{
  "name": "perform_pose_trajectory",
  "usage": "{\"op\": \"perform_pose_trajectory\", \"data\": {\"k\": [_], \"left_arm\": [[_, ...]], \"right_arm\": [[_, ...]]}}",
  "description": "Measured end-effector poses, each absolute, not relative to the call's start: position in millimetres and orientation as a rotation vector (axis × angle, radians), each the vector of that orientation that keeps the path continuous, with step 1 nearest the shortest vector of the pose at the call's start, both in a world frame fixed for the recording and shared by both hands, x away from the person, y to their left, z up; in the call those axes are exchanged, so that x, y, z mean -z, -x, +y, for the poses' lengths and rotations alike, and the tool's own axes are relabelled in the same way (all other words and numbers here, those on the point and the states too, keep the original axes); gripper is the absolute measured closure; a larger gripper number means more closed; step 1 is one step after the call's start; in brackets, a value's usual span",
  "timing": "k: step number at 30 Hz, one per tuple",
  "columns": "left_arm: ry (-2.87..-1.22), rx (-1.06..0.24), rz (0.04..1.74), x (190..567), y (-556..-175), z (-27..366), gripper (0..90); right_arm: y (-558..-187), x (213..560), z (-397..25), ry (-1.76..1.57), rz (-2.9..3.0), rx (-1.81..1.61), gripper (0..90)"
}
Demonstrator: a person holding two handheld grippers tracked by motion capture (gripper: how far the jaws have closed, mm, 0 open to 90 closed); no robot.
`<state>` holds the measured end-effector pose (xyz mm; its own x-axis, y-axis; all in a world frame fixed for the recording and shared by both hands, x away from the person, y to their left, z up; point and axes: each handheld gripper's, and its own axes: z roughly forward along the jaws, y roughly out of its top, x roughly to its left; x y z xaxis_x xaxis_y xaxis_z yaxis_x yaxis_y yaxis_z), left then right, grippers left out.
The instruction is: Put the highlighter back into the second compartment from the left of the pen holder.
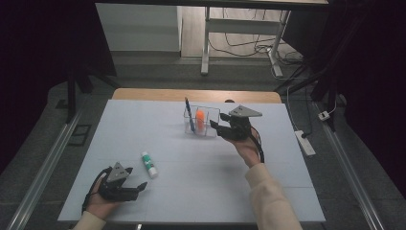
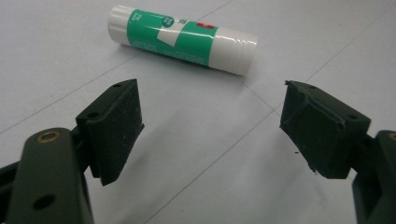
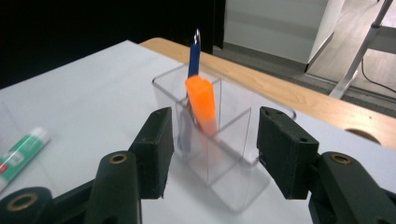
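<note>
Glue stick [image 2: 183, 39] just beyond left tongs [image 2: 212, 122] (agape)

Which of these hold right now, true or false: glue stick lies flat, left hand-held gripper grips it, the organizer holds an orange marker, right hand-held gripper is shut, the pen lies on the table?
1. The glue stick lies flat on the table. True.
2. The left hand-held gripper grips it. False: its jaws are open, short of the stick.
3. The clear organizer holds an orange marker. True.
4. The right hand-held gripper is shut. False: it is open, facing the organizer.
5. The blue pen lies on the table. False: it stands in the organizer.
</note>
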<state>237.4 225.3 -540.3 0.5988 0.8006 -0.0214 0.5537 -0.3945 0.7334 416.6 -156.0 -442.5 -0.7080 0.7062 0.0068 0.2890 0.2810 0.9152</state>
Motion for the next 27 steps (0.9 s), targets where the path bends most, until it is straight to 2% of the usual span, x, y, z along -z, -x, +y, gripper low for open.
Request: {"op": "perform_pose_trajectory", "data": {"k": [27], "left_arm": [[-2.112, -0.444, 1.085, 542, -238, 225, 20.7]], "right_arm": [[-349, 474, -234, -0.889, 2.2, -1.42, 45.3]]}}
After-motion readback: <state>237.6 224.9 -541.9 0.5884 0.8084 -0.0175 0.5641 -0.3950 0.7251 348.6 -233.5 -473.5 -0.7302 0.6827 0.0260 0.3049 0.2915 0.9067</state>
